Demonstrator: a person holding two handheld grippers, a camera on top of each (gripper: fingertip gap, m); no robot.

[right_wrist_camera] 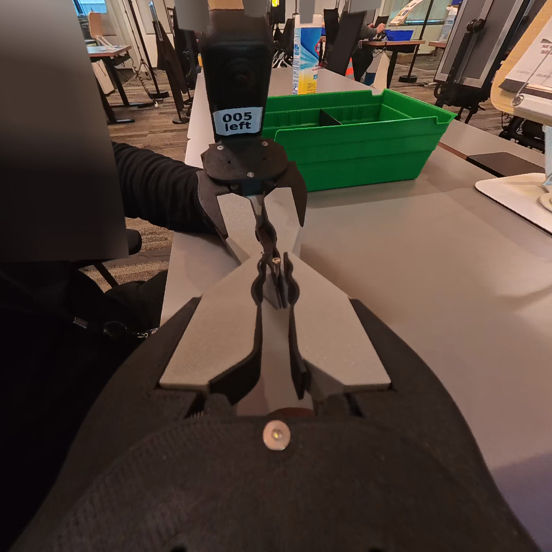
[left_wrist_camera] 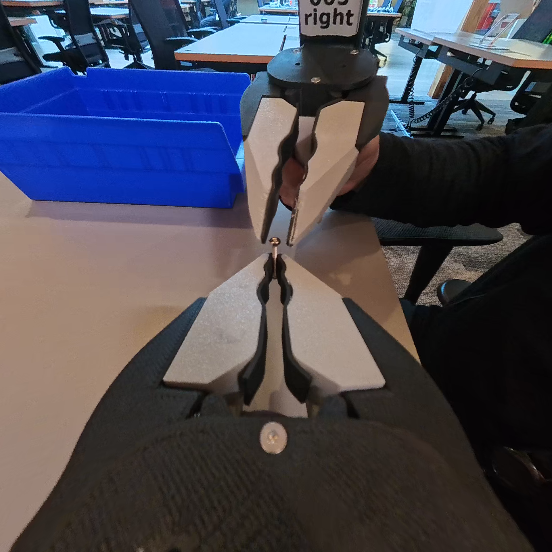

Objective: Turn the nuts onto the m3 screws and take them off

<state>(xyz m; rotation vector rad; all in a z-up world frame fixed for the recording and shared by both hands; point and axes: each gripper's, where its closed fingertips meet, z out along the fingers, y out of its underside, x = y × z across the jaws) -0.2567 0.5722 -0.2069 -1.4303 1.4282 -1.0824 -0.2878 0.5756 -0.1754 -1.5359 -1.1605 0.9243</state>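
one m3 screw (left_wrist_camera: 274, 254) clamped in left gripper (left_wrist_camera: 274, 259), head at 12 o'clock. right gripper (left_wrist_camera: 276, 242) parted around the head. no nut discernible; threading apparently pending. blue bin (left_wrist_camera: 119, 149) at 10 o'clock.

— What lies beyond the claw, on the left wrist view?
— Rows of wood-edged desks (left_wrist_camera: 239, 41) and black office chairs (left_wrist_camera: 74, 44), grey carpet (left_wrist_camera: 466, 257) at right.
— And the other view?
— Ahead stands a grey table (right_wrist_camera: 388, 268); far left, patterned carpet (right_wrist_camera: 131, 89); far behind, bright windows (right_wrist_camera: 418, 12).
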